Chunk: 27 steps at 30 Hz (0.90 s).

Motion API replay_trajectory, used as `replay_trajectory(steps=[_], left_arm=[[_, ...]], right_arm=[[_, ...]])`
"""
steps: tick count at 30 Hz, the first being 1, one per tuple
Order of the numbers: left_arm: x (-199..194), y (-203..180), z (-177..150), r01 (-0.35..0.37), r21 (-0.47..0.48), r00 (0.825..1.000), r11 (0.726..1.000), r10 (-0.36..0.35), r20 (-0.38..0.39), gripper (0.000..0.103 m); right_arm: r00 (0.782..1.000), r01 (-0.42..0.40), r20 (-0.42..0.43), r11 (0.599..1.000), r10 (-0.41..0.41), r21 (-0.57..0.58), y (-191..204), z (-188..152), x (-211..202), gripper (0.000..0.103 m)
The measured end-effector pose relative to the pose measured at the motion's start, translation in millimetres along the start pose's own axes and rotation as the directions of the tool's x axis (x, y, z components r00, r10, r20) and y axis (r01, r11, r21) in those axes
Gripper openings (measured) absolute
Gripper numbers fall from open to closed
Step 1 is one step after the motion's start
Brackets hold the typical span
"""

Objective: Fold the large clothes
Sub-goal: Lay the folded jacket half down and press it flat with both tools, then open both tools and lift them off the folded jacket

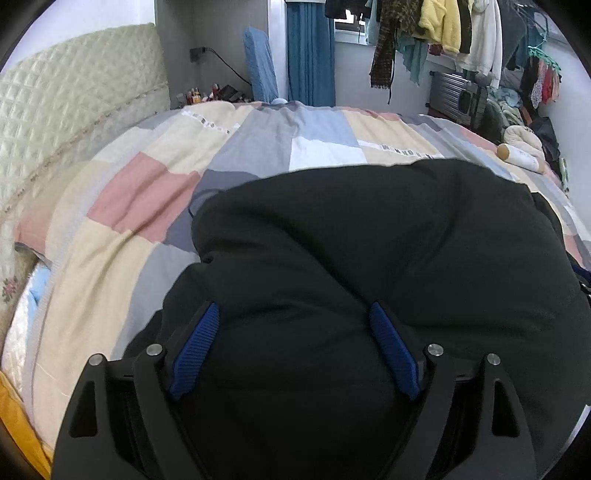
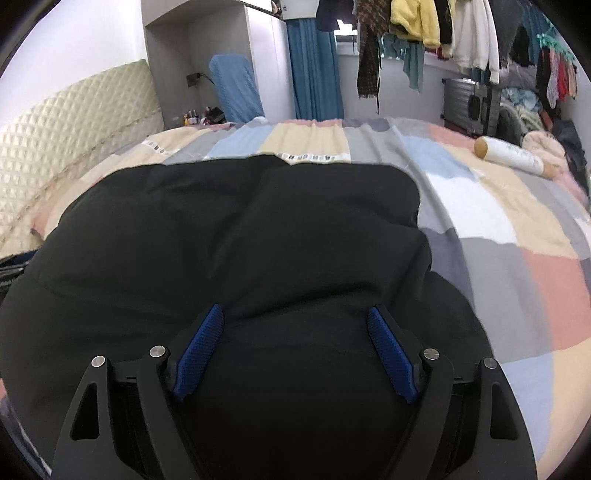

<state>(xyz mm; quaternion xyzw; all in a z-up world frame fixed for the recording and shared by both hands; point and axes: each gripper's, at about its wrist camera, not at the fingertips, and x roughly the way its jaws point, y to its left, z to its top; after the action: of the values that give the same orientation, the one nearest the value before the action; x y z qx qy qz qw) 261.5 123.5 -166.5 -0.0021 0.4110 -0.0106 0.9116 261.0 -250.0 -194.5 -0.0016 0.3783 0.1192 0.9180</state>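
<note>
A large black padded garment lies bunched on the patchwork bed cover; it also shows in the right wrist view. My left gripper is open, its blue pads spread wide over the garment's near left part, with fabric between them. My right gripper is open too, its blue pads spread over the garment's near right part. Neither gripper pinches the cloth. The garment's near edge is hidden under the grippers.
A quilted cream headboard stands at the left. A white bottle with a tan cap lies on the bed at the far right. Clothes hang on a rack beyond the bed, beside a blue curtain and a suitcase.
</note>
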Motion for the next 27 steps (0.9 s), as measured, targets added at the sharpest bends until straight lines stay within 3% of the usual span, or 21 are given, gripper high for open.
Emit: replay_trajectory(steps=[7, 10, 13, 18, 27], left_arm=[[-10.9, -2.8, 2.9, -0.017, -0.013, 1.000, 1.000, 0.017, 0.010, 0.087], [-31.6, -2.4, 11.5, 0.001, -0.037, 1.000, 0.999, -0.001, 0.019, 0.090], [-65.5, -2.9, 24.8, 0.041, -0.067, 0.997, 0.997, -0.037, 0.062, 0.093], [-130.2, -9.0, 47.8, 0.072, -0.063, 0.988, 0.995, -0.063, 0.143, 0.099], [-272.4, -27.3, 79.0, 0.142, -0.004, 0.951, 0.990, -0.136, 0.278, 0.103]], right_arm=[[0.999, -0.032, -0.004, 0.998, 0.032, 0.051, -7.1, 1.8, -9.0, 0.079], [0.998, -0.060, 0.041, 0.993, 0.056, 0.103, -12.3, 10.9, -31.4, 0.080], [0.992, -0.081, 0.111, 0.989, 0.068, 0.122, -8.5, 23.2, -66.3, 0.082], [0.970, -0.099, 0.233, 0.987, 0.067, 0.129, -0.6, 50.8, -141.4, 0.097], [0.898, -0.118, 0.432, 0.992, 0.084, 0.051, 31.9, 91.6, -298.7, 0.103]])
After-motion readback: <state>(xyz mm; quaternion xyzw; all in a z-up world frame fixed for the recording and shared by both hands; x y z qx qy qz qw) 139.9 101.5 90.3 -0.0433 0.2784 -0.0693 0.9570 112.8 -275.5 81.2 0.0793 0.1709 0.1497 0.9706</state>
